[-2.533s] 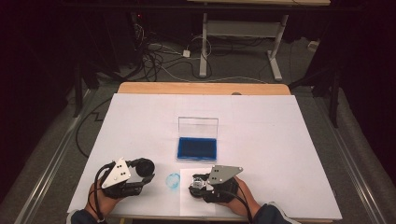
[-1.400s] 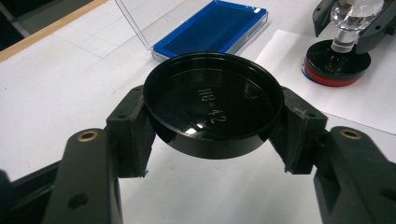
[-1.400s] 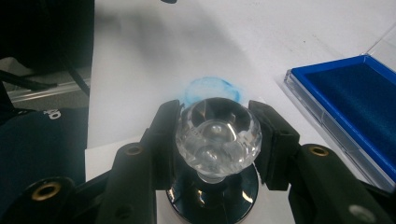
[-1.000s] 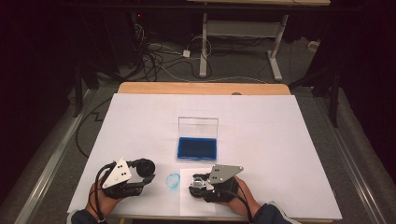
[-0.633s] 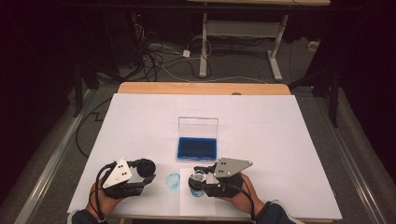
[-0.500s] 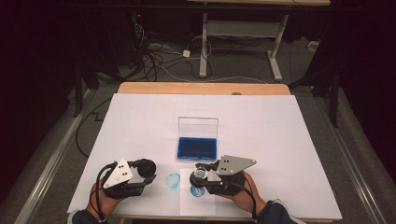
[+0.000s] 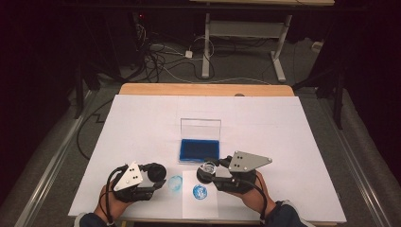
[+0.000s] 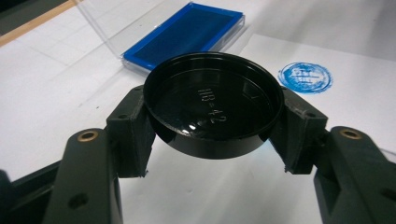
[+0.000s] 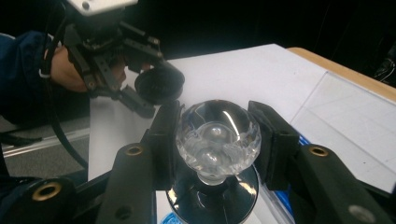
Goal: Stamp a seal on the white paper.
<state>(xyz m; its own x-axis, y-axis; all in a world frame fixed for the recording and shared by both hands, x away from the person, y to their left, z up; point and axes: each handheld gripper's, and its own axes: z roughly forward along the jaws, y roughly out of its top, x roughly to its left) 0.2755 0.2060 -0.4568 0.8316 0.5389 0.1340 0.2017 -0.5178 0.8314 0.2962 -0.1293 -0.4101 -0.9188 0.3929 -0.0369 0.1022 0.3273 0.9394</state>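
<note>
White paper-covered worktop: right tongs grip clear glass-knobbed round stamp, lifted just above-right of blue round imprint; left tongs clamp black round cap to its left.

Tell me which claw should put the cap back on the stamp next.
Probably the left claw: it grips the black cap beside the right claw, which holds the clear-handled stamp just above its blue print. The left only has to swing across.

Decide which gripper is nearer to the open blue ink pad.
Right. The right gripper, gripping the clear-handled stamp, sits just below the ink pad; the left gripper, holding the black cap, lies farther down-left.
</note>
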